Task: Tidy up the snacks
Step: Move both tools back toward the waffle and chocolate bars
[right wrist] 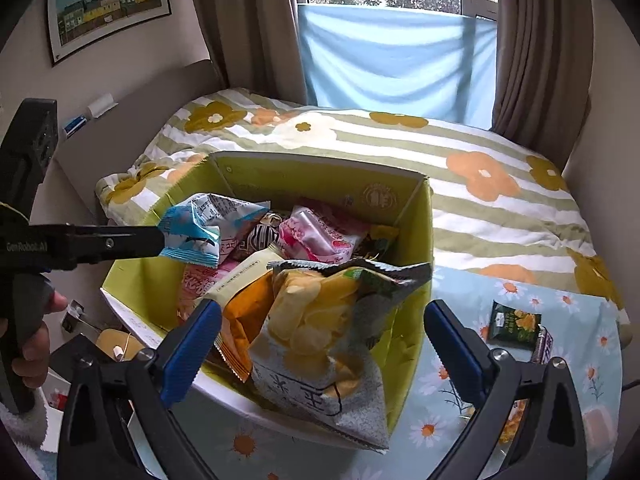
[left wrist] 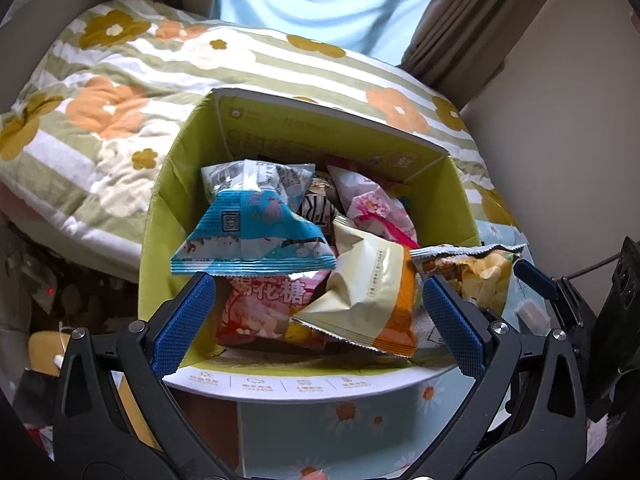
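Right wrist view: right gripper (right wrist: 323,344) fingers apart around a light, crinkly yellow-and-grey chip bag (right wrist: 320,344) on the green cardboard box (right wrist: 412,264). Grip its crimped edge gently; the chips look fragile. Left gripper (left wrist: 316,312) fingers are apart too.

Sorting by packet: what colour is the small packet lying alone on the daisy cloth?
Dark green small packet with yellow printing, clearest in the right wrist view.

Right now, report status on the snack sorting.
Both claws open: left, right. Chip bag draped over the box rim, half in. Green packet waits on the table.
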Demonstrator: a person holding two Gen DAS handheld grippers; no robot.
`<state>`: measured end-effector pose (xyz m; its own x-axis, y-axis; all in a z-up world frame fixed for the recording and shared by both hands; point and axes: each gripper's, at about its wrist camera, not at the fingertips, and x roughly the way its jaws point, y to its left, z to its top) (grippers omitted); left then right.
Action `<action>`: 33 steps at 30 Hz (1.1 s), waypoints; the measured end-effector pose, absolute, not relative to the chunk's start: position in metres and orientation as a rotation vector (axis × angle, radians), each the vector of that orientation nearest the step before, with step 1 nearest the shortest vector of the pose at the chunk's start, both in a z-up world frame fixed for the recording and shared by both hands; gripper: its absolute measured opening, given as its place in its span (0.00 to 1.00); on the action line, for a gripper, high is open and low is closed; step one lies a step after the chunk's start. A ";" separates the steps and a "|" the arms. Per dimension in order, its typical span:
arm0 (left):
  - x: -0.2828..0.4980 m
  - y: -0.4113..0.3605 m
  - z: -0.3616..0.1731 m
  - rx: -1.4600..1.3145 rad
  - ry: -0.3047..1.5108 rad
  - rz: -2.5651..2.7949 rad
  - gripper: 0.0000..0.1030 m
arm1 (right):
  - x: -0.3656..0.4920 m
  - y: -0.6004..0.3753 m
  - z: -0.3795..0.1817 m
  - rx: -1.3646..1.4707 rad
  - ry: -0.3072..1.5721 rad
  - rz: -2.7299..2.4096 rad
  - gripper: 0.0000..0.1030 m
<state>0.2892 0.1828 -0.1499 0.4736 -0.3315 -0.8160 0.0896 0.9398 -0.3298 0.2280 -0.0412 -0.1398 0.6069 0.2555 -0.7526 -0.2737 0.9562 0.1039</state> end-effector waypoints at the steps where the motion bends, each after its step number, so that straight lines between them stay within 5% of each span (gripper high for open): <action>1: 0.289 0.180 -0.148 -0.251 1.045 -0.268 1.00 | 0.227 -0.044 -0.138 -0.019 0.869 0.301 0.98; 33: 0.243 -0.040 -0.098 0.000 0.920 -0.594 1.00 | 0.160 -0.247 -0.075 0.144 0.786 -0.044 0.98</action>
